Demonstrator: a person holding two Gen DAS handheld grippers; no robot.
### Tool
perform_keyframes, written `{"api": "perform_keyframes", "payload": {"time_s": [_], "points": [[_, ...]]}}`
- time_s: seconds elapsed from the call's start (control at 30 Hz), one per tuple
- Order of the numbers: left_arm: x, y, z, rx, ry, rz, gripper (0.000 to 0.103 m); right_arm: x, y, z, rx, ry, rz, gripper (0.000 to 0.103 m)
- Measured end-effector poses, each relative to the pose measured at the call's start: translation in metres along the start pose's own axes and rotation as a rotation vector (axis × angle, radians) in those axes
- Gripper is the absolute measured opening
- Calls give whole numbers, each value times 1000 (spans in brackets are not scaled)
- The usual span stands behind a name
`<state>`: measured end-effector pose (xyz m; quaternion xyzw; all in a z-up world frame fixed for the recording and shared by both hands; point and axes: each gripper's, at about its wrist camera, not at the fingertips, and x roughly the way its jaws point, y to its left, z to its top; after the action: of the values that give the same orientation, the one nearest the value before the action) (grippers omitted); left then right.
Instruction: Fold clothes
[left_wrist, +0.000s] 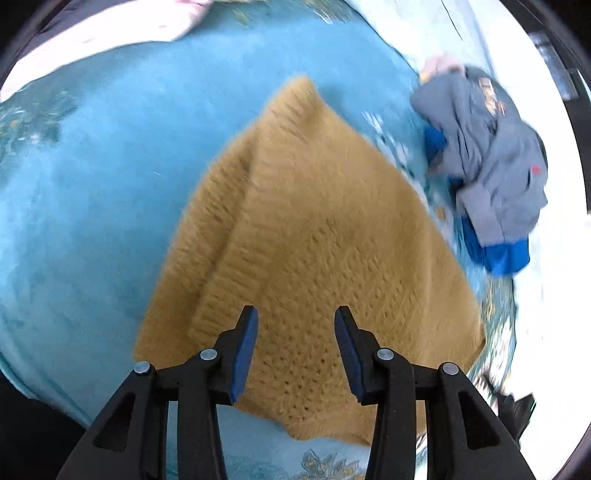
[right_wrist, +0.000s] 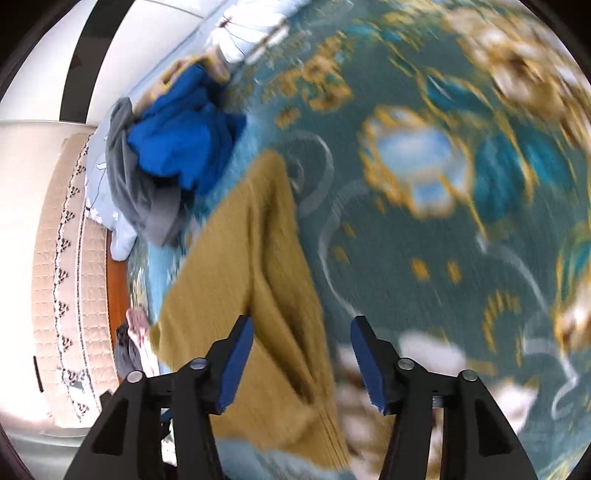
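Note:
A mustard-yellow knitted sweater (left_wrist: 314, 236) lies partly folded on a teal carpet (left_wrist: 110, 177), a ribbed band running down its left part. My left gripper (left_wrist: 295, 332) hovers over the sweater's near part, open, nothing between its blue pads. In the right wrist view the same sweater (right_wrist: 251, 280) stretches from the lower middle toward the upper left. My right gripper (right_wrist: 301, 347) is open above the sweater's right edge, its left pad over the knit and its right pad over the patterned carpet (right_wrist: 424, 221). That view is blurred by motion.
A pile of grey and blue clothes (left_wrist: 491, 166) lies at the carpet's right edge, and the clothes pile (right_wrist: 166, 147) shows again at the upper left in the right wrist view. A pale quilted bed cover (right_wrist: 55, 277) and a wooden edge (right_wrist: 114, 280) stand beyond it. Pink fabric (left_wrist: 110, 37) lies far left.

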<state>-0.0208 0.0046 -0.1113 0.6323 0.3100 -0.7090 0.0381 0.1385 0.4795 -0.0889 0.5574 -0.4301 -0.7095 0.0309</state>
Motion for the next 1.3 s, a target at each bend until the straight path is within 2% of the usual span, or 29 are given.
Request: {"api": "perform_keyframes", "payload": {"time_s": [0.07, 0.23, 0.37, 0.6, 0.63, 0.7, 0.73, 0.77, 0.87, 0.97, 1.17, 1.3], "points": [[4, 8, -2, -32, 26, 32, 44, -3, -12, -16, 12, 24, 14, 64], [18, 14, -7, -47, 90, 108, 44, 9, -18, -28, 32, 43, 48, 65], [18, 29, -7, -138, 90, 118, 44, 17, -18, -36, 41, 52, 77, 66], [28, 38, -12, -208, 140, 7, 43, 24, -23, -47, 61, 65, 126, 67], [29, 37, -12, -207, 144, 17, 41, 23, -25, -48, 67, 63, 134, 67], [31, 37, -13, -204, 148, 20, 22, 21, -28, -50, 76, 62, 148, 67], [31, 37, -14, -202, 149, 18, 17, 20, -29, -50, 77, 62, 154, 67], [31, 36, -14, -195, 144, 18, 10, 20, -28, -51, 72, 65, 159, 67], [24, 25, -13, -152, 103, 32, 9, 22, -26, -52, 40, 86, 170, 67], [28, 28, -12, -167, 95, 83, 9, 25, -22, -53, 5, 96, 161, 67], [28, 20, -11, -162, 74, 87, 10, 28, -17, -48, 6, 61, 149, 67], [26, 14, -8, -142, 39, 95, 10, 32, -12, -50, -7, 68, 155, 68]]}}
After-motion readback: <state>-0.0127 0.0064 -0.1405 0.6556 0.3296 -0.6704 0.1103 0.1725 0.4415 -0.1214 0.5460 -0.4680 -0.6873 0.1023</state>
